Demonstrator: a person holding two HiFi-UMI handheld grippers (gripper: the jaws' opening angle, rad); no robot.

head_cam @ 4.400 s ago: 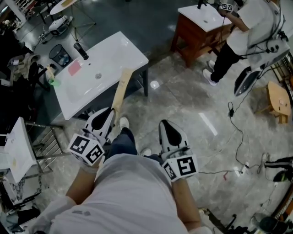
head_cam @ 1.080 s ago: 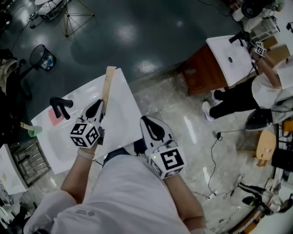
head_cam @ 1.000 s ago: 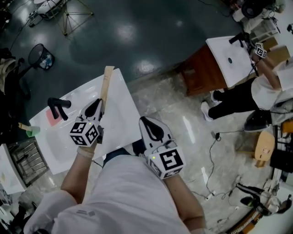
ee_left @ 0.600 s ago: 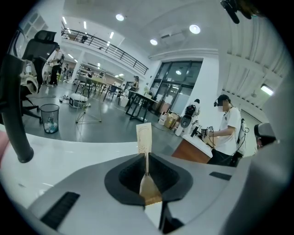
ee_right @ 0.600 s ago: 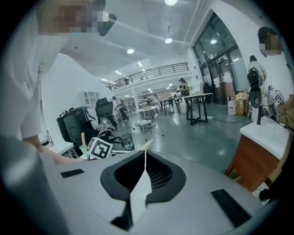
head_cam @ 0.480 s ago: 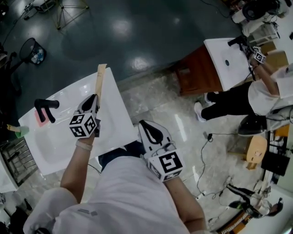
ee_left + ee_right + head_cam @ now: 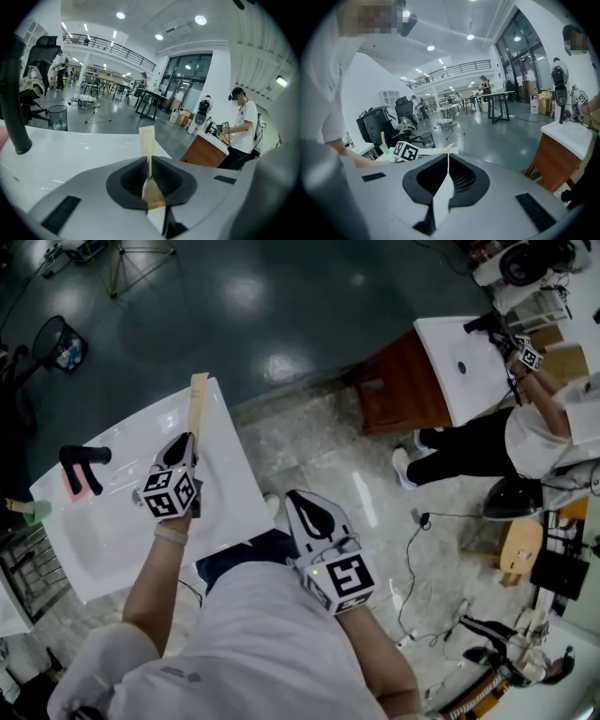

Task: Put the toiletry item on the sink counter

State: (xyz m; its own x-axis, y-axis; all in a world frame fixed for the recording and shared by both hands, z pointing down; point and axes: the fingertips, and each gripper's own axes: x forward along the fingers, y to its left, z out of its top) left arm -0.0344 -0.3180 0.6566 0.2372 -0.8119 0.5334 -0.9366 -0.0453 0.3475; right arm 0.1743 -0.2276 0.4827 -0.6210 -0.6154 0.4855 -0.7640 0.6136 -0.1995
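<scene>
A long, flat, pale wooden-looking toiletry item (image 7: 197, 404) sticks forward out of my left gripper (image 7: 186, 442), which is shut on its near end. In the left gripper view the item (image 7: 146, 139) stands up thin between the closed jaws of my left gripper (image 7: 149, 164). That gripper hangs over the right half of the white sink counter (image 7: 112, 521), and the item's far end reaches the counter's back edge. My right gripper (image 7: 302, 502) is shut with nothing in it, held off the counter's right side above the floor. The right gripper view shows the right gripper (image 7: 447, 157) with its jaws together.
A black faucet (image 7: 80, 460), a pink pad (image 7: 73, 484) and a green cup (image 7: 30, 512) stand at the counter's left end. A mesh bin (image 7: 56, 343) is behind it. At the right, another person (image 7: 525, 427) works at a second sink on a wooden cabinet (image 7: 398, 381). Cables lie on the floor.
My left gripper and the item it holds have moved forward and left, further over the sink counter. The right gripper stays shut by my body.
</scene>
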